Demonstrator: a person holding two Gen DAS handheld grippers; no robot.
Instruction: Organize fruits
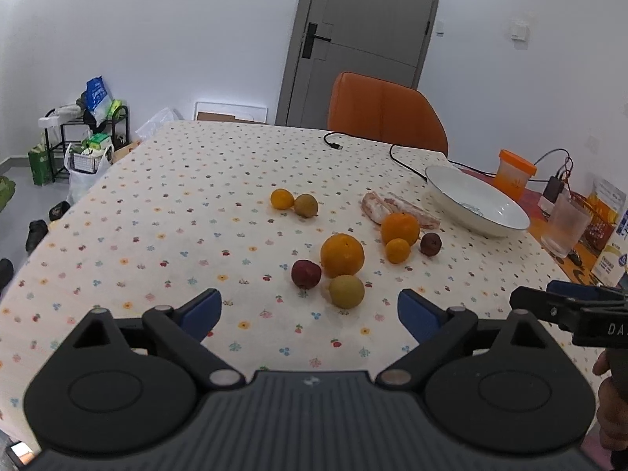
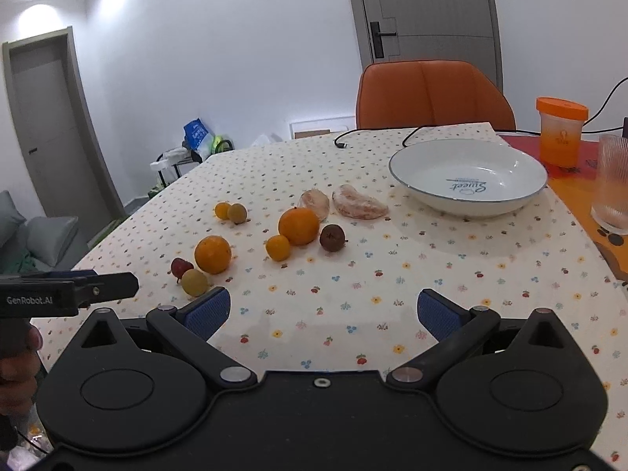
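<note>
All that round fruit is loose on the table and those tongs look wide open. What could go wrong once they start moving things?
The fruits touch in clusters: gripping the big orange may nudge the red fruit and yellow-green fruit beside it, and round fruit rolls.

The peeled citrus segments look soft; squeezing could crush them.

The bowl sits near a glass and orange-lidded jar; a wide swing by the right tongs might knock them.

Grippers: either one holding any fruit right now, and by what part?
Nothing held. Left gripper and right gripper are both open and empty above the tablecloth; the fruits, including the nearest yellow-green fruit, lie loose on it.
</note>
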